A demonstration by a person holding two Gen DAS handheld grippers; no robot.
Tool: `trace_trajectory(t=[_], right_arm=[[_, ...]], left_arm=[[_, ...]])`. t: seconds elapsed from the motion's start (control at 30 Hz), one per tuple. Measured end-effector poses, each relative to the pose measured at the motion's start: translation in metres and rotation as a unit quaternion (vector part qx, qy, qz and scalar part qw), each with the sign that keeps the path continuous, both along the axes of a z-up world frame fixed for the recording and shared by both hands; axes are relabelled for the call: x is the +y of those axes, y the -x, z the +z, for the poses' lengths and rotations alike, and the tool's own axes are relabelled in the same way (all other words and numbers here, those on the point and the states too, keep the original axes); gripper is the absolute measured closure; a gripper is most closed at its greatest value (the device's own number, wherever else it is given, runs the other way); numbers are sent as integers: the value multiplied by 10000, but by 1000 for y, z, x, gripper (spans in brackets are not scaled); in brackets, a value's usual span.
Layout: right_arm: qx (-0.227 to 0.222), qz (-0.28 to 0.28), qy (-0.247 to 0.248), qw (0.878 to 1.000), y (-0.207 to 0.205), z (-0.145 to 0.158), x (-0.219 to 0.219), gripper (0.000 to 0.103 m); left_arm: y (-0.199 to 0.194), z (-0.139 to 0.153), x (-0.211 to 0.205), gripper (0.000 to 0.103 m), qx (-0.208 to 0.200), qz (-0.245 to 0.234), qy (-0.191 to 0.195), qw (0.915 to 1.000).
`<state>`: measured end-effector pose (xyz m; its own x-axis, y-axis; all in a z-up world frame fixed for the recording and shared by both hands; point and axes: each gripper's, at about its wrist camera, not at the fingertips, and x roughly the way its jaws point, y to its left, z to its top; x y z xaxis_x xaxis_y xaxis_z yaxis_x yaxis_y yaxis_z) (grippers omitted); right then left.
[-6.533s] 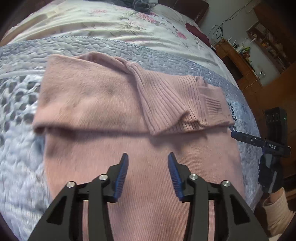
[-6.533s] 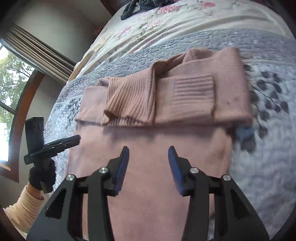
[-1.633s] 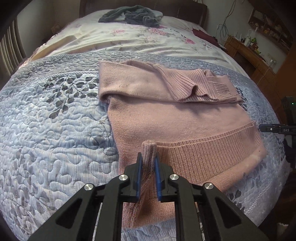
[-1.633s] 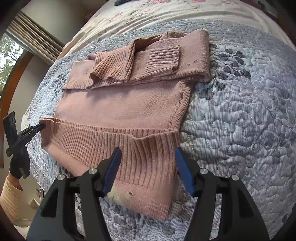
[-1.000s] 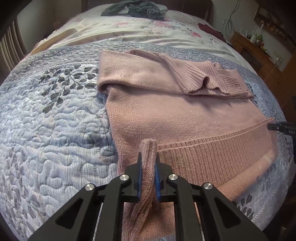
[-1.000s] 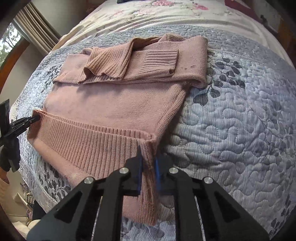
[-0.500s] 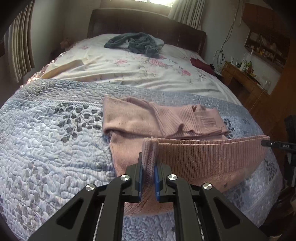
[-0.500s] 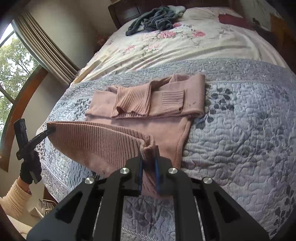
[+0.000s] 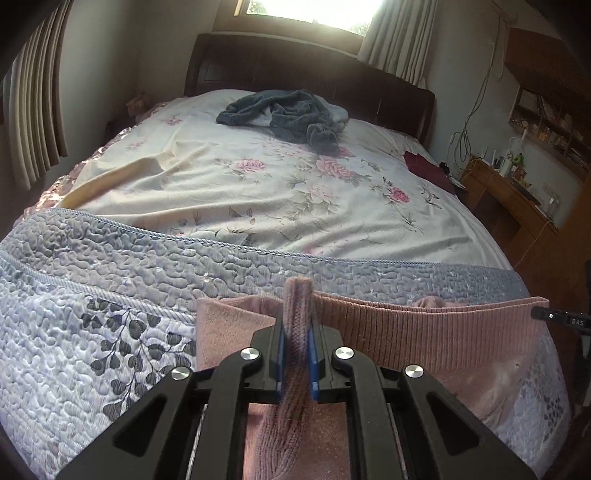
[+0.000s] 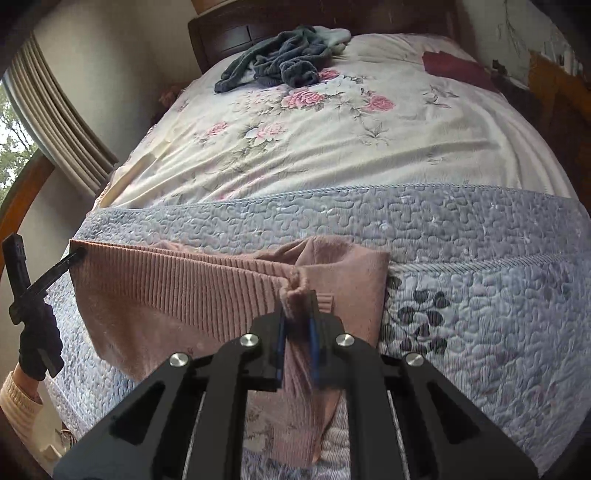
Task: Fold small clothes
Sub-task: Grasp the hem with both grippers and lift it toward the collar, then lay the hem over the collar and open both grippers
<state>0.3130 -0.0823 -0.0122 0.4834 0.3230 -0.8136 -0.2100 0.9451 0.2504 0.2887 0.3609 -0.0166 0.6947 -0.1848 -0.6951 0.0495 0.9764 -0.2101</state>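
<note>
Both grippers, left (image 9: 296, 354) and right (image 10: 297, 334), fingers clamped, raised level.

Sweater (image 9: 424, 332) lay on the quilt (image 9: 110, 295) at the near end of the bed (image 10: 369, 129), its hem stretched between the two tools. Left tool (image 9: 297, 354) at the hem's left corner, right tool (image 10: 297, 328) at its right. Beyond both, a heap of clothes (image 9: 288, 114) lay by the headboard (image 9: 332, 77).

Both wrist cameras look low along the bed (image 9: 280, 192) toward the headboard (image 10: 332, 18).
</note>
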Motion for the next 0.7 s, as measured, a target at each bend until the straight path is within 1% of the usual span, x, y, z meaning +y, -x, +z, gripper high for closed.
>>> trace_trajectory(t=[0.07, 0.2, 0.33, 0.43, 0.53, 0.57, 0.63, 0.7], right_arm=[[97, -64, 153, 9998, -25, -15, 2, 94], [378, -151, 179, 9990, -58, -52, 3, 94], [578, -186, 268, 9978, -76, -84, 6, 94], [761, -265, 289, 9963, -87, -107, 2, 94], [1001, -386, 184, 9941, -93, -129, -3, 93], [1075, -433, 126, 9932, -94, -135, -4, 92], [1139, -504, 6, 9922, -92, -141, -7, 88], [1144, -576, -133, 9917, -86, -139, -12, 86]], left_arm=[[-21, -15, -1, 94, 97, 100, 23, 9999], [-53, -58, 0, 94, 457, 280, -49, 9986], [-67, -98, 6, 93, 791, 434, -57, 9959], [-73, -119, 12, 93, 1012, 522, -101, 9934], [-78, -136, 19, 90, 1267, 584, -114, 9902], [-78, -140, 23, 86, 1317, 620, -37, 9893], [-76, -144, 33, 81, 1347, 725, 211, 9880], [-70, -141, 42, 78, 1339, 810, 501, 9864]])
